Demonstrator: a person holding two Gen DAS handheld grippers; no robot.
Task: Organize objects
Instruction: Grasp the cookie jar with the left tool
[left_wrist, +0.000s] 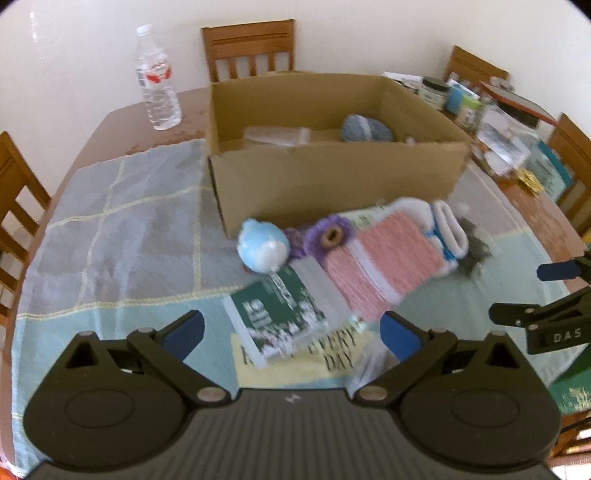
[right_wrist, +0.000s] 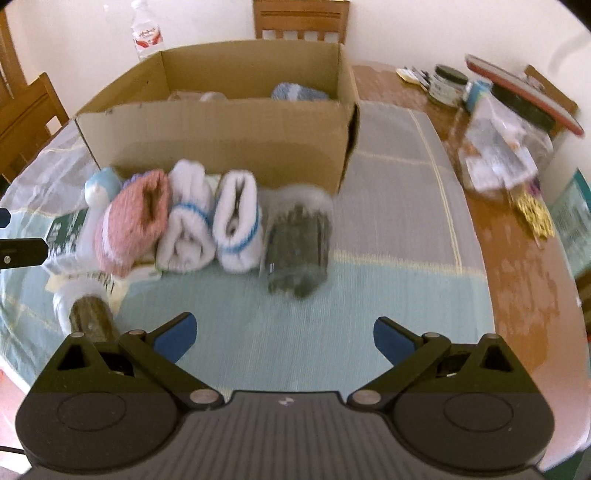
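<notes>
Open brown cardboard box (right_wrist: 221, 144) stands mid-counter on a pale blue-green checked cloth (right_wrist: 388, 206); inside, a blue-grey knitted bundle (right_wrist: 295, 92) and some clear plastic.

Against the box's near wall lies a row of loose items: a light blue and white plush toy (left_wrist: 262, 247), a purple crocheted ring (left_wrist: 332, 232), a pink knitted roll (right_wrist: 133, 221), two white rolled socks with blue stripes (right_wrist: 236, 225) and a dark grey-green roll in clear wrap (right_wrist: 299, 251). A green booklet (left_wrist: 277, 317) lies just in front of the plush toy.

Left gripper (left_wrist: 291, 332) hovers over the booklet, jaws wide, holding nothing. Right gripper (right_wrist: 282, 334) hovers over bare cloth near the grey-green roll, jaws wide, empty.

A clear plastic water bottle (left_wrist: 157, 77) stands upright behind the box. Jars and papers crowd the counter's far right edge (right_wrist: 491, 110).
</notes>
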